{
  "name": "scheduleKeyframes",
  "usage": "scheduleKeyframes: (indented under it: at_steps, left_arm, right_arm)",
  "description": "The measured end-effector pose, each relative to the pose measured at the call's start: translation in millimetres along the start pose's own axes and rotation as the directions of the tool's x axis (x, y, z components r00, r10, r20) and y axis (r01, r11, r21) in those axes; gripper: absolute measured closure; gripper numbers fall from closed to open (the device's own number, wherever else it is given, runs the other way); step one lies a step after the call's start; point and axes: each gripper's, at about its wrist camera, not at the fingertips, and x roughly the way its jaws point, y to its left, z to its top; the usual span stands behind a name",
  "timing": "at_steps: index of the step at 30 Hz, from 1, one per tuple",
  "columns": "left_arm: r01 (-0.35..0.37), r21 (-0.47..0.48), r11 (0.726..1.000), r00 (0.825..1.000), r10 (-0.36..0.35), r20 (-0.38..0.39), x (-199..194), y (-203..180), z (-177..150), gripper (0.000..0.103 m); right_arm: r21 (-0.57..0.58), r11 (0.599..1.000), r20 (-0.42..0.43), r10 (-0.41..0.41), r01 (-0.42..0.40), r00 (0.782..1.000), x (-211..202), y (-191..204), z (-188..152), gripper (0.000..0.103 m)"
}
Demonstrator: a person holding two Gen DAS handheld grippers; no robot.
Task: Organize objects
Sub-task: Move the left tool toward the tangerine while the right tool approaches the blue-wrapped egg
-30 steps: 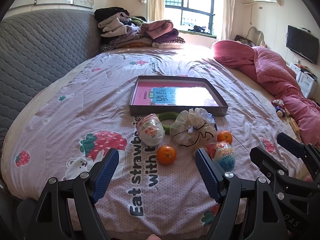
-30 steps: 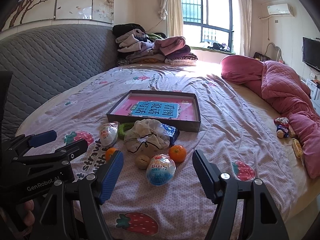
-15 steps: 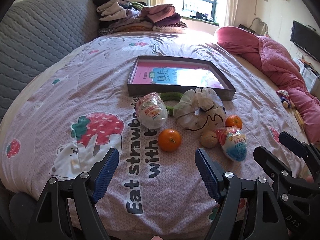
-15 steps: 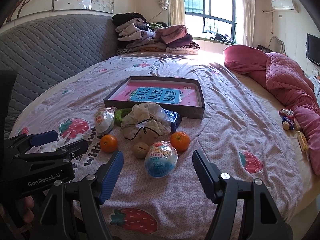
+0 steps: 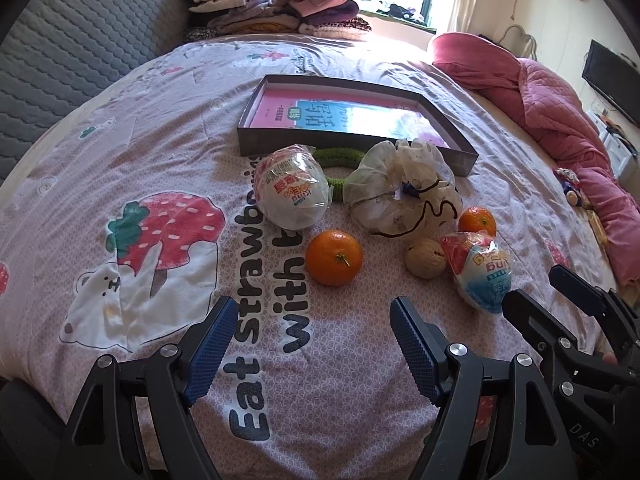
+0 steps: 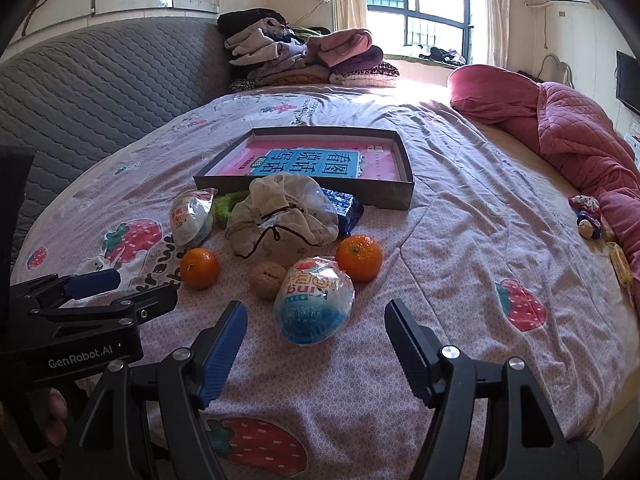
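Both grippers had come in lower and closer to the pile than a second before, so everything on the bed (image 5: pixel 168 92) loomed bigger. The shallow box (image 5: pixel 352 148) sat at twelve o'clock of the clutter with a pink and blue book (image 6: pixel 316 162) flat inside, its long axis running side to side across the bed. Against its near wall slumped a drawstring bag (image 6: pixel 280 220), with a green ring (image 5: pixel 340 158) and a blue packet (image 6: pixel 344 206) partly hidden beside it. A white wrapped egg (image 5: pixel 294 192) lay at ten o'clock of the bag. A blue wrapped egg (image 6: pixel 314 306) lay at six, its long axis running roughly toward the right gripper (image 6: pixel 314 344). One orange (image 5: pixel 334 257) sat ahead of the left gripper (image 5: pixel 312 344), another orange (image 6: pixel 359 257) at one o'clock of the blue egg, and a walnut (image 6: pixel 267 276) nearly touched that egg.

Both tongs stood wide apart, holding nothing. I judged the blue egg the likely first pick. Its slick wrapper could slip between the pads, and the soft quilt might let the walnut or oranges roll if nudged.
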Motion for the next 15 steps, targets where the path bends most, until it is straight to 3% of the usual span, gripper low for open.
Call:
scheduleKeyframes:
  at_steps: [15]
  left_arm:
    - [0.034, -0.028, 0.999, 0.999, -0.035, -0.040, 36, -2, 14, 0.024]
  right_arm:
    - [0.016, 1.000, -0.022, 0.001, -0.001, 1.000, 26, -6, 0, 0.032]
